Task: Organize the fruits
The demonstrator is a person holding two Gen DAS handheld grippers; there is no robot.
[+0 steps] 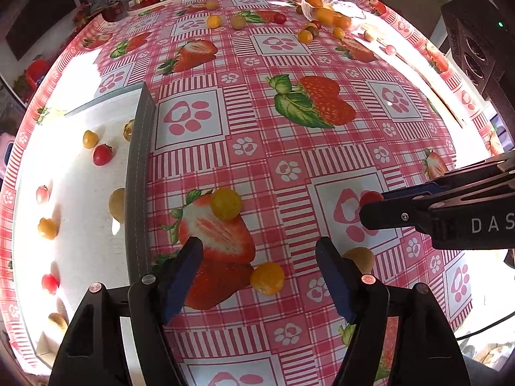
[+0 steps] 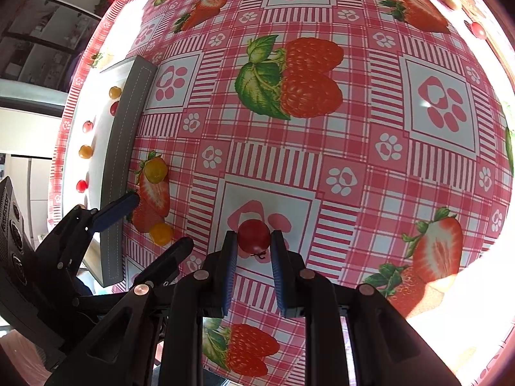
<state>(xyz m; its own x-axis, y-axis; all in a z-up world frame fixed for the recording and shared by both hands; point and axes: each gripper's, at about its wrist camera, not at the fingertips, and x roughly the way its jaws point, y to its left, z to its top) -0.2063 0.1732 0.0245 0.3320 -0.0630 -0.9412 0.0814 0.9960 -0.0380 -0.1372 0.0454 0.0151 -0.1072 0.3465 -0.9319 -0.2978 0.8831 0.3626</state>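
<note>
**Red tomato gripped at table centre; left fingers spread and empty**

The red cherry tomato [image 2: 253,236] sits on the table [image 2: 354,148], on a pink paw-print square of the checked strawberry tablecloth. The right gripper [image 2: 252,247] points steeply down, and its two blue-padded fingers [image 2: 229,257] are drawn in narrow, pressing the tomato from both sides. The tomato's stem end faces the camera.

To the left of this tomato, the left gripper [image 1: 259,251] hangs over the table with its fingers [image 1: 183,267] spread wide and nothing held between them. An orange-yellow tomato [image 1: 267,278] lies on the cloth in the gap, closer to the camera, clear of both pads. A yellow tomato [image 1: 226,203] rests beyond the fingertips on a printed strawberry. A brownish fruit [image 1: 362,257] lies just beside the outer face of the right-hand finger.

Further left of the red tomato stands a tray with a grey stitched rim [image 1: 138,173] and a brightly lit white floor. It holds several small tomatoes, red [image 1: 102,154] and yellow-orange [image 1: 90,139] among them; glare hides the exact count.

Far beyond the red tomato, near the table's far edge, a clear dish [image 1: 334,9] carries orange fruits, with loose tomatoes [image 1: 305,36] scattered on the cloth around it.
</note>
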